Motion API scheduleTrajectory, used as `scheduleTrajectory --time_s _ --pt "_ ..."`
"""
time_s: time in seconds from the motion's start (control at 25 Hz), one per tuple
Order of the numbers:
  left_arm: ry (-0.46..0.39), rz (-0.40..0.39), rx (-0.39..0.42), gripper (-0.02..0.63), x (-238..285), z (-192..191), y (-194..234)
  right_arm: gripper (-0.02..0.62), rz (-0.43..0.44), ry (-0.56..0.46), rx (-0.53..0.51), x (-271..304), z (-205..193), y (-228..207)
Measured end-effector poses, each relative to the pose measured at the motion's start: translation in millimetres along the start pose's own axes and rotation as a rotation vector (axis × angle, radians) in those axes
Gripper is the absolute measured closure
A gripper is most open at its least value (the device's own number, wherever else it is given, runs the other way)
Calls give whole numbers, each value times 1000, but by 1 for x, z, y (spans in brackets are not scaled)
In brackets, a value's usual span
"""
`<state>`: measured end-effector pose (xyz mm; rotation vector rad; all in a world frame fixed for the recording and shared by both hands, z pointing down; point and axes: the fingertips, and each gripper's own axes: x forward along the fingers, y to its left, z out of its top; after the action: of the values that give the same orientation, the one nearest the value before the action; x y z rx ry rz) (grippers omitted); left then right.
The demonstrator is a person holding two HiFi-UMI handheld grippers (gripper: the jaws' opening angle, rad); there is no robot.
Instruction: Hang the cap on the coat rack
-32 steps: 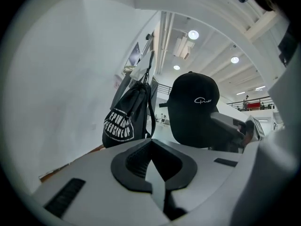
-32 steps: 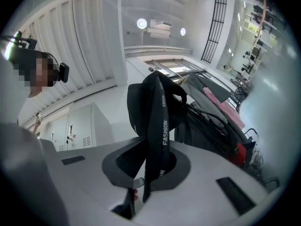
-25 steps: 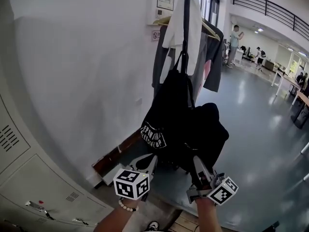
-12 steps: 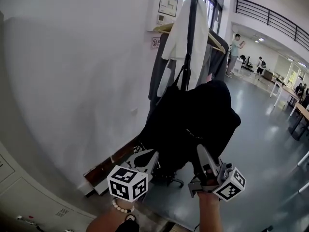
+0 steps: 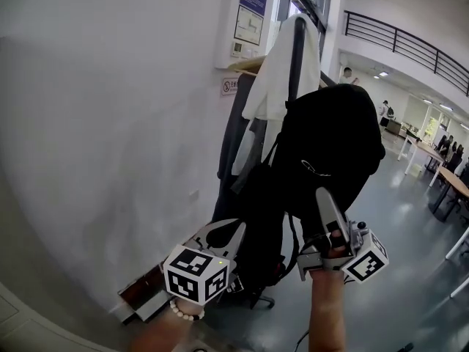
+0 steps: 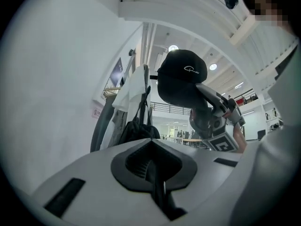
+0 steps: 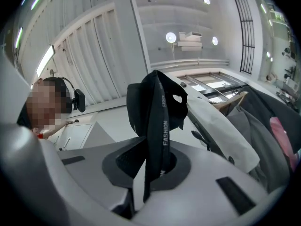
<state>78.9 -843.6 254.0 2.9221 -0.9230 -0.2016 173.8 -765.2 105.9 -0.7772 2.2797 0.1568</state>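
change: cap (image 5: 333, 141) rises from low beside the hanging bag (image 5: 256, 211) to near the coat rack (image 5: 297, 50) top, both claws lifting | task: lift looks nearly done, hooking not yet | right claw (image 5: 324, 196): nearly pressed together, pinching the cap's strap | left claw (image 5: 223, 235): pressed together, empty, below the cap

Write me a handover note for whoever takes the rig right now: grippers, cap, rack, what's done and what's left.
Right gripper: shut on the black cap by its back strap, cap held high in front of the coat rack.
Left gripper: shut, empty, low beside the black bag hanging on the rack.
The rack also carries a white garment and a grey coat.
Done: cap is picked up and at rack height.
Left: find a free peg (none clearly visible), hang the cap, release.
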Motion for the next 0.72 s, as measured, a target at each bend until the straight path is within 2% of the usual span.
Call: scheduleTrajectory --time_s 0.2,0.44,0.72 --pt "-38 -12 38 603 21 28 22 577 40 -32 1 33 11 -23" --pt "-50 -18 62 603 41 43 38 577 80 -27 6 67 6 -37" --pt "-20 -28 33 603 57 27 47 577 5 -1 82 52 -24 -73"
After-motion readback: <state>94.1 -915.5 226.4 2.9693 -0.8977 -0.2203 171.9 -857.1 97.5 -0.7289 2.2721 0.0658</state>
